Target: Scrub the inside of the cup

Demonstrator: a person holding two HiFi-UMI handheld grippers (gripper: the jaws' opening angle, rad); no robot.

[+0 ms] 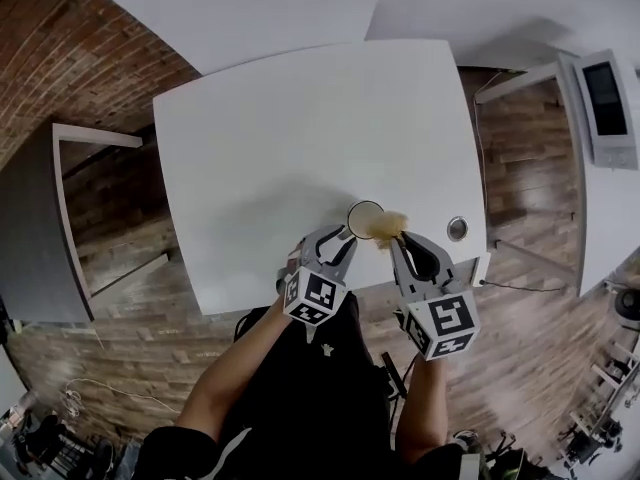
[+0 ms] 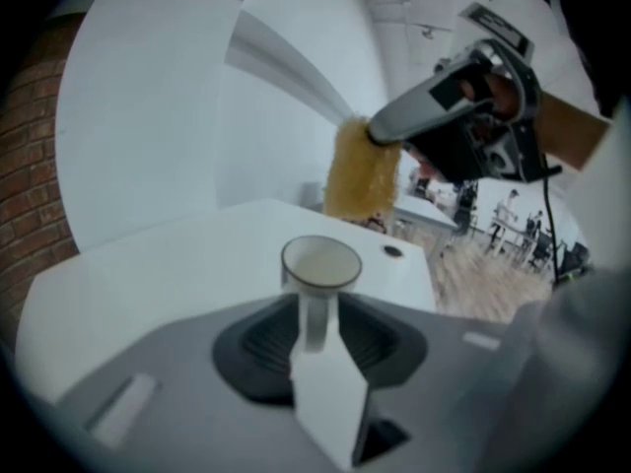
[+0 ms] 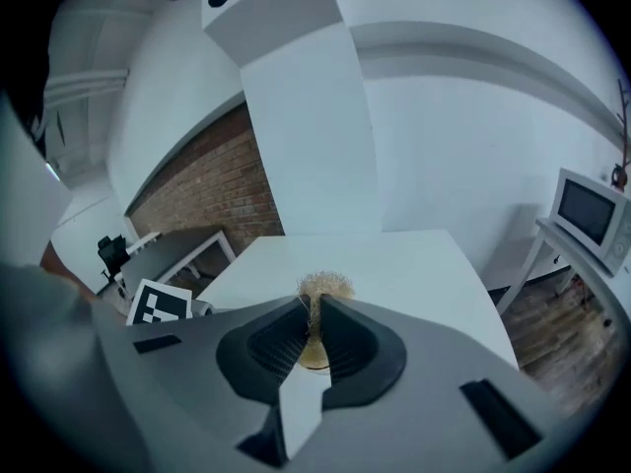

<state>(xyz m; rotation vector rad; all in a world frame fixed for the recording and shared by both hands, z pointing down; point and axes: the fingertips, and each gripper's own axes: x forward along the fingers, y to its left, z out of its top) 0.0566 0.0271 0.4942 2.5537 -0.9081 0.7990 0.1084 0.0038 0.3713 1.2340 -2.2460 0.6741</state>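
Head view: cup (image 1: 365, 218) upright near table (image 1: 300, 118) edge at 5 o'clock, scrubber (image 1: 391, 226) at its 3 o'clock.
Left gripper view: left gripper (image 2: 317, 323) spread wide, cup between the jaws, ungripped.
Right gripper view: right gripper (image 3: 314, 323) clamped on scrubber.
Likely between scrub passes. Next: re-clamp the cup, then plunge the scrubber in.

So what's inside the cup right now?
Nothing visible: the cup shows only a pale, bare inner wall. Its near rim hides the bottom. The scrubber is outside it, clamped in the jaws of the right gripper.
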